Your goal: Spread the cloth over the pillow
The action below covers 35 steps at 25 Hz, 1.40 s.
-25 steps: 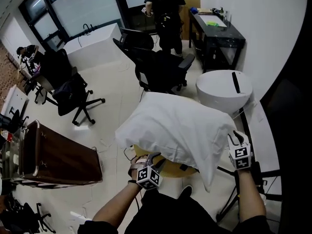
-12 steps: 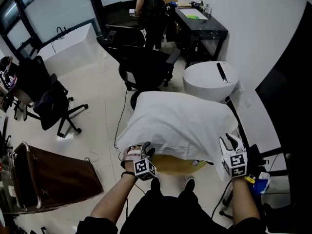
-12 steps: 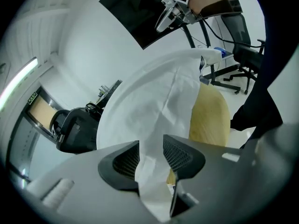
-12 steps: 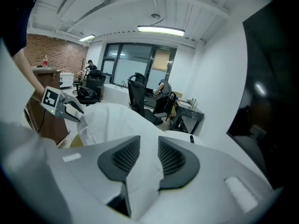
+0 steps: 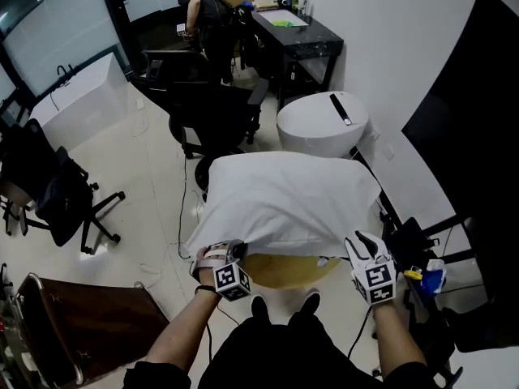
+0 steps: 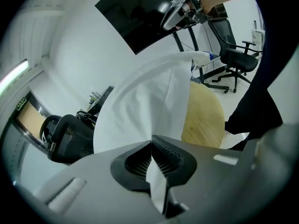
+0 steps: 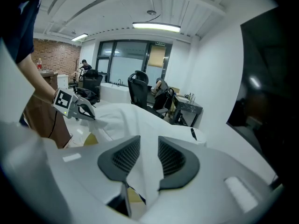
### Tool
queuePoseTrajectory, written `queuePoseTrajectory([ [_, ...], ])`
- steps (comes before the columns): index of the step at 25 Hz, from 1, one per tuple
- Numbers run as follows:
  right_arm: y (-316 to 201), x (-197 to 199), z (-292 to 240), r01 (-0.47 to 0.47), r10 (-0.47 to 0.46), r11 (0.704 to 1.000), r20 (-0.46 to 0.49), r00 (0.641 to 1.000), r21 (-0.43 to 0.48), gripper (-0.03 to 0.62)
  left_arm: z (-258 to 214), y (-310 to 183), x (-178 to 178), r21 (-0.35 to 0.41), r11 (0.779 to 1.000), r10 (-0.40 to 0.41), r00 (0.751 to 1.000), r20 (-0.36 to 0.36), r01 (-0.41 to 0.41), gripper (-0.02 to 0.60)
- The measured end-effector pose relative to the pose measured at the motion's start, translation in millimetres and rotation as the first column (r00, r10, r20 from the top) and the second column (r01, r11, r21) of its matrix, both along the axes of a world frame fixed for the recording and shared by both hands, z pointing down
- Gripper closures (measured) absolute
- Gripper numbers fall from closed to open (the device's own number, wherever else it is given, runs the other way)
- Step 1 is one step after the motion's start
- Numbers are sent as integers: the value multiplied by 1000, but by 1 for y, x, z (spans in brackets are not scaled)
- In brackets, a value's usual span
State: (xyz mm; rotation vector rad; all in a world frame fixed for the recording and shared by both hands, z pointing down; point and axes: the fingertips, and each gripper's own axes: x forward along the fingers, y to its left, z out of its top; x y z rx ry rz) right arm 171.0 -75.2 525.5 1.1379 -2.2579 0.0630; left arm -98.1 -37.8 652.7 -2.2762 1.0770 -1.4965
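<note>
Left tongs (image 5: 211, 254) reached cloth (image 5: 284, 193) edge, just closed on it; right tongs (image 5: 362, 241) gripping.

- Cloth (image 5: 284, 197): white, plain, softly creased. It is draped over the whole mound, and its near corners at 7 and 5 o'clock are lifted clear of the round wooden table (image 5: 280, 271).
- Pillow: hidden under the cloth. Only a plump bulge shows, running from 9 to 3 o'clock.
</note>
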Motion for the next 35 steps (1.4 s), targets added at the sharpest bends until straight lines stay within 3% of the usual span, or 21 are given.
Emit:
queuePoseTrajectory([
  [7, 8, -1, -1, -32, 32, 999, 24, 999, -3, 462, -40, 22, -21, 37, 998, 44, 999, -24, -43, 581],
  [16, 8, 7, 28, -81, 81, 995, -2, 997, -57, 464, -43, 35, -57, 28, 998, 61, 997, 55, -62, 581],
  [26, 16, -5, 62, -67, 66, 989, -10, 998, -132, 464, -28, 34, -48, -26, 999, 38, 999, -18, -39, 581],
  [31, 18, -23, 58, -25, 26, 991, 5, 1000, -130, 462, -35, 37, -53, -31, 999, 12, 998, -64, -14, 521],
  [35, 21, -37, 58, 15, -13, 992, 14, 1000, -128, 464, -35, 49, -82, -51, 997, -65, 996, -66, 61, 422],
])
